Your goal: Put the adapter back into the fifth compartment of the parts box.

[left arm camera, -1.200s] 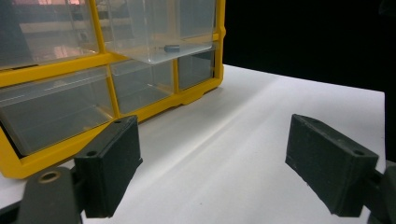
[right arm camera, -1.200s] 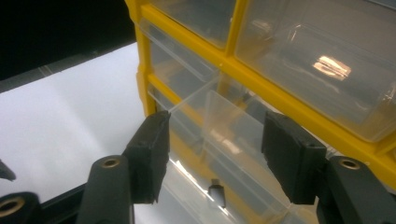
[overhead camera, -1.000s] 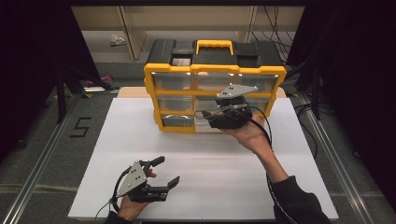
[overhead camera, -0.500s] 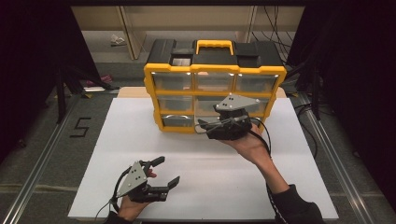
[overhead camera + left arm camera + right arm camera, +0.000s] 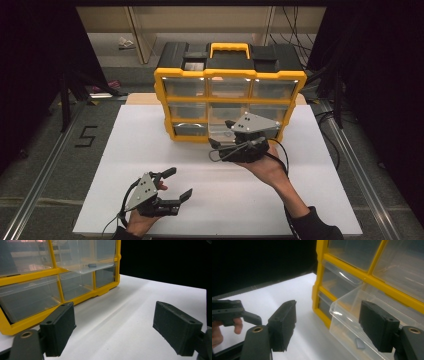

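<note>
The right gripper (image 5: 220, 145), jaws wide and empty, is hovering at the pulled-out clear drawer (image 5: 352, 315) of the yellow organizer (image 5: 230, 75); it should reach straight down for the small grey piece (image 5: 360, 343) inside.

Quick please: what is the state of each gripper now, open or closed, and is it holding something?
Left gripper: open, holding nothing, above the table.
Right gripper: open, holding nothing, at the pulled-out clear drawer.

A yellow-framed organizer (image 5: 230, 80) with clear drawers (image 5: 352, 315) and black top sits on a white table (image 5: 320, 200); both grippers (image 5: 172, 185) are black.
</note>
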### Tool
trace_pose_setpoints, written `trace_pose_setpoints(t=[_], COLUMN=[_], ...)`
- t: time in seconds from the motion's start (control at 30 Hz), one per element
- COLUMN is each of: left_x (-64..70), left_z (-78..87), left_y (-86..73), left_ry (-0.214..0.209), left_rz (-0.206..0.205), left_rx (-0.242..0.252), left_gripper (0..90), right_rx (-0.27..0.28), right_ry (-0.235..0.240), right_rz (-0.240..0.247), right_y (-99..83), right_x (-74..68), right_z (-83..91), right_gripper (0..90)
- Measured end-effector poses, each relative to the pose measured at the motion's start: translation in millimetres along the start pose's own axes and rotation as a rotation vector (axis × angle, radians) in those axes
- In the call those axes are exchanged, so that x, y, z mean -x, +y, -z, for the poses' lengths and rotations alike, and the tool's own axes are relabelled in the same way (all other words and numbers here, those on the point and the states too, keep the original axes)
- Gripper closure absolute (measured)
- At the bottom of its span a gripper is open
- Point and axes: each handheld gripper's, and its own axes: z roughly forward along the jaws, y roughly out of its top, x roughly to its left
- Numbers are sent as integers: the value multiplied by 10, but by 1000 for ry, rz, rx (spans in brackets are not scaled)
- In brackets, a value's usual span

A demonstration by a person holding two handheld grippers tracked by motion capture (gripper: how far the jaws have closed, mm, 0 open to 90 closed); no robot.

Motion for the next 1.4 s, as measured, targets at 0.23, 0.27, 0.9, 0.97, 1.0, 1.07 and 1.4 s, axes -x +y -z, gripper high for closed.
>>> trace_pose_setpoints(t=[0.23,0.27,0.9,0.97,1.0,1.07,1.4], left_x=[2,3,4,5,7,7,9], left_z=[2,2,0,-1,-1,2,6], left_y=[0,0,-1,0,1,2,4], left_ry=[-2,-1,-2,-3,-4,-3,-5], left_rz=[-4,-2,-3,-3,-4,-4,-6], left_rx=[-1,-1,-2,-2,-2,-1,3], left_gripper=[176,176,176,176,176,176,176], right_rx=[30,39,64,66,63,73,67], right_ry=[11,11,21,26,23,32,42], right_rz=[1,1,-33,-38,-41,-52,-56], right_y=[-28,-44,-346,-382,-402,-421,-493], right_x=[-56,-68,-131,-132,-129,-135,-175], right_z=[70,87,149,144,134,128,92], right_gripper=[307,307,306,306,306,306,303])
